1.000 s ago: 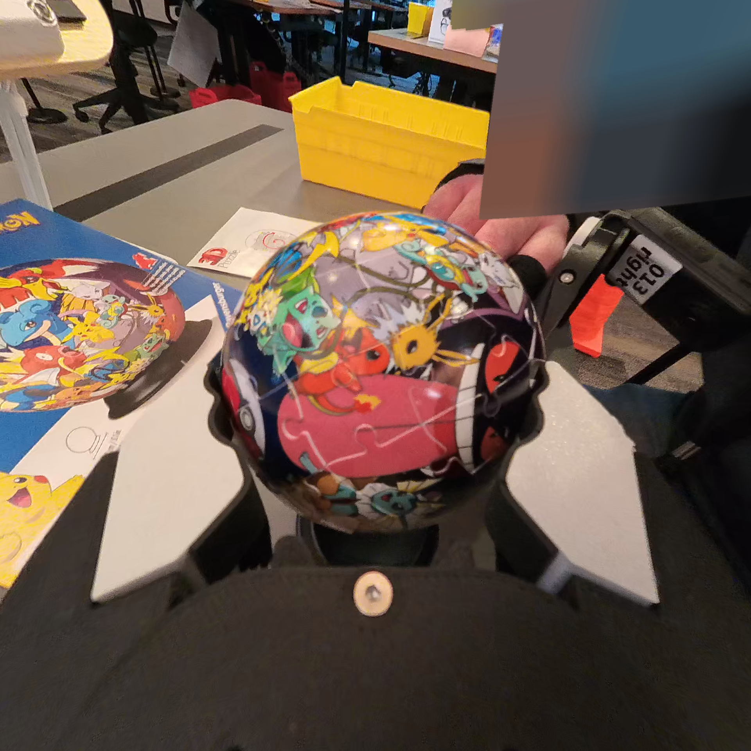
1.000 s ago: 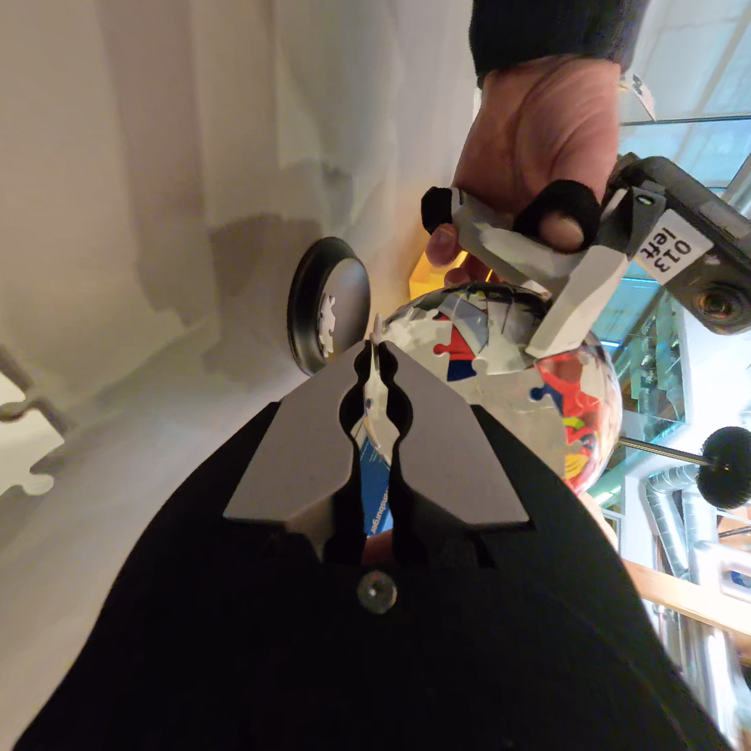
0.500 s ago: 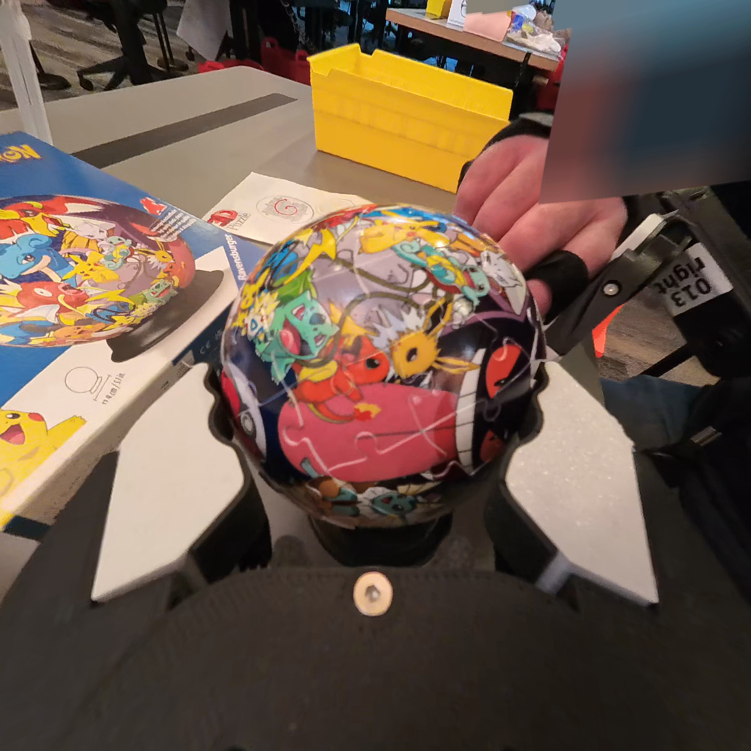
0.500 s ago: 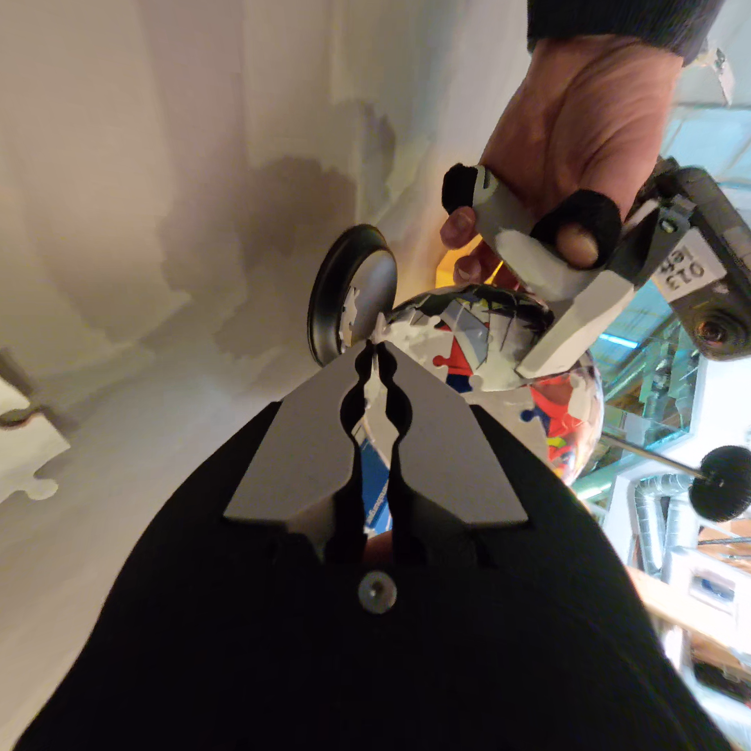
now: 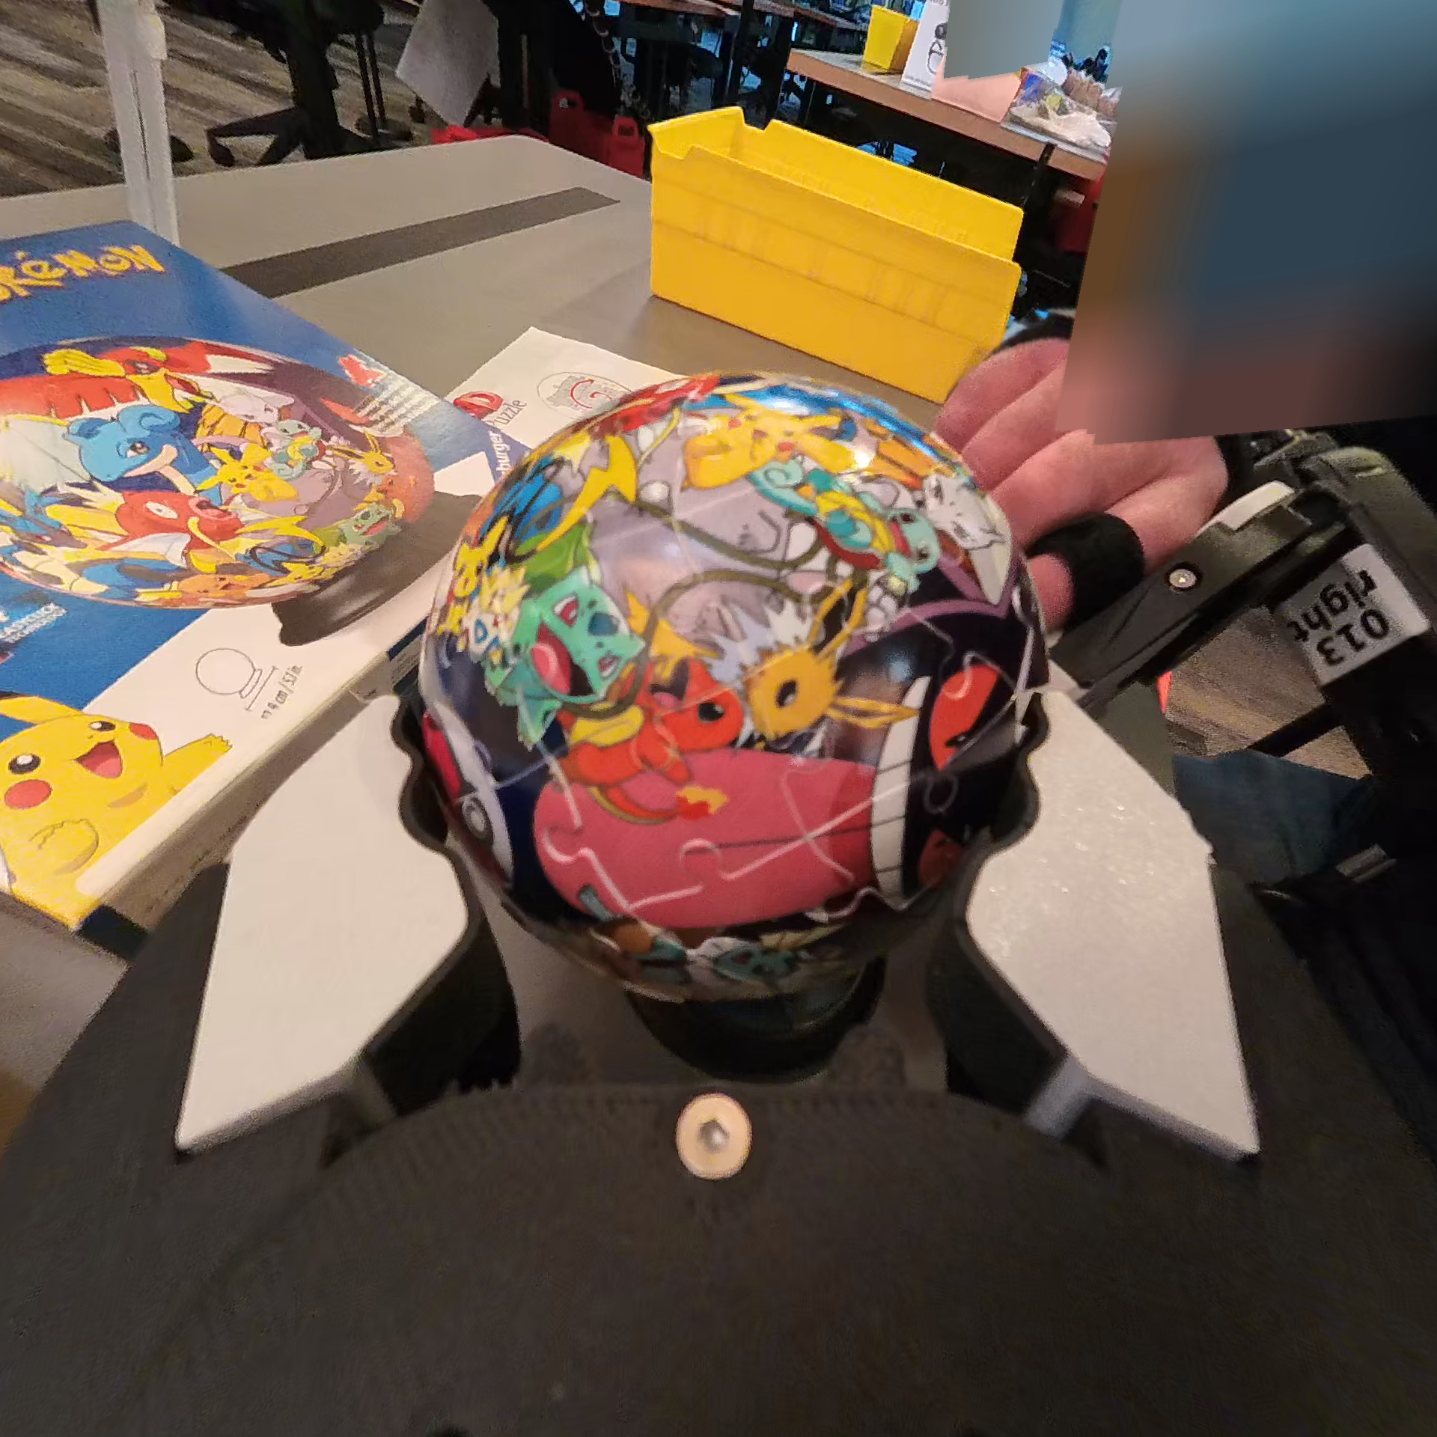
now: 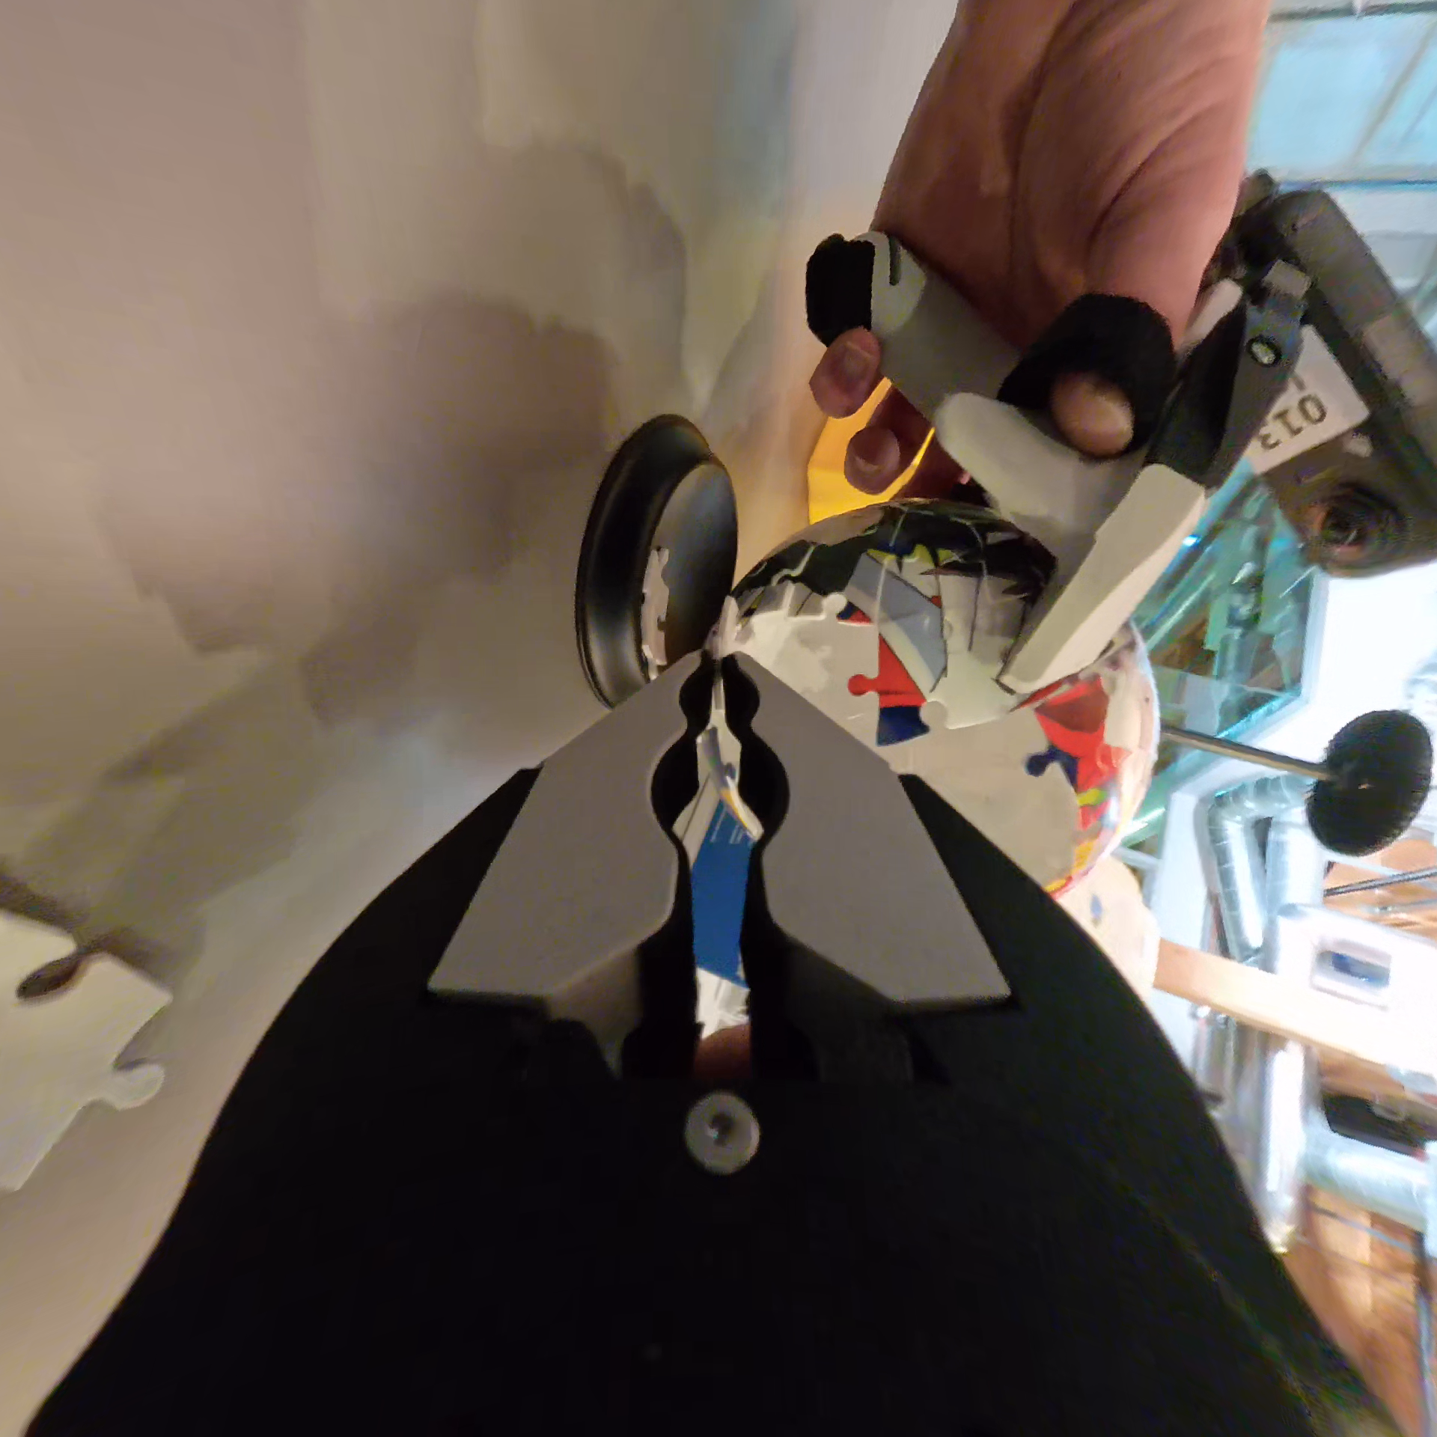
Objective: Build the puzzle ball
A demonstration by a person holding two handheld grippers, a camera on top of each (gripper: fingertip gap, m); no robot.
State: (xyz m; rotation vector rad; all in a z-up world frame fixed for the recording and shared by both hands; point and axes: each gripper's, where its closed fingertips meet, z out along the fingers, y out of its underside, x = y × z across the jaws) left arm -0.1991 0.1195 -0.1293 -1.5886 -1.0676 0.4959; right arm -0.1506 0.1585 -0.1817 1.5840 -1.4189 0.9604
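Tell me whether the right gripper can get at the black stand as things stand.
Reach it, likely yes: the black stand sits just beyond the right gripper tips with nothing between. Grasping it, probably not yet: its jaws are shut on a puzzle piece at the puzzle ball.

My left wrist camera sits close behind its own fingers, tilted down at the table [image 5: 435, 256], the puzzle ball [image 5: 731, 669] filling the centre. My right wrist camera is rolled sideways, nearly touching the ball [image 6: 933, 669] at 1 o'clock. Both views share the ball; each shows the other gripper at 2 o'clock.
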